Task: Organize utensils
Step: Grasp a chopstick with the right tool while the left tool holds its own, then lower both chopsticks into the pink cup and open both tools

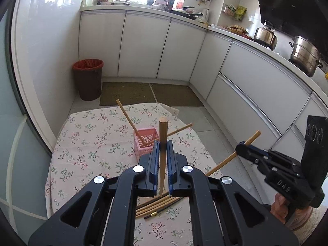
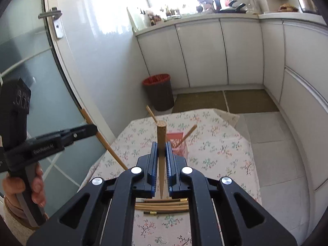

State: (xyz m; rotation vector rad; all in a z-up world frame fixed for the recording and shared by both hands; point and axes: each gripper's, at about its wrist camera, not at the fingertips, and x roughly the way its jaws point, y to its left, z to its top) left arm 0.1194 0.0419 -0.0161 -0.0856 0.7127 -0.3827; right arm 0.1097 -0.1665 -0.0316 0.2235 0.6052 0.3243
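Note:
My left gripper (image 1: 163,143) is shut on a bamboo chopstick (image 1: 163,135), held upright above the table. My right gripper (image 2: 162,144) is shut on another bamboo chopstick (image 2: 161,137), also upright. Each gripper shows in the other's view: the right gripper (image 1: 240,148) at the right, the left gripper (image 2: 92,130) at the left. A pink slotted basket (image 1: 146,141) stands on the floral tablecloth (image 1: 92,143) with two chopsticks (image 1: 128,119) leaning in it. It also shows in the right wrist view (image 2: 178,143). Several loose chopsticks (image 1: 160,205) lie on the cloth below my grippers, bamboo and dark ones (image 2: 164,206).
A brown bin with a red liner (image 1: 88,79) stands on the floor beyond the table. White cabinets (image 1: 143,45) line the back and right. A kettle (image 1: 265,34) and steel pot (image 1: 305,55) sit on the counter. A glass door (image 2: 30,71) is at the left.

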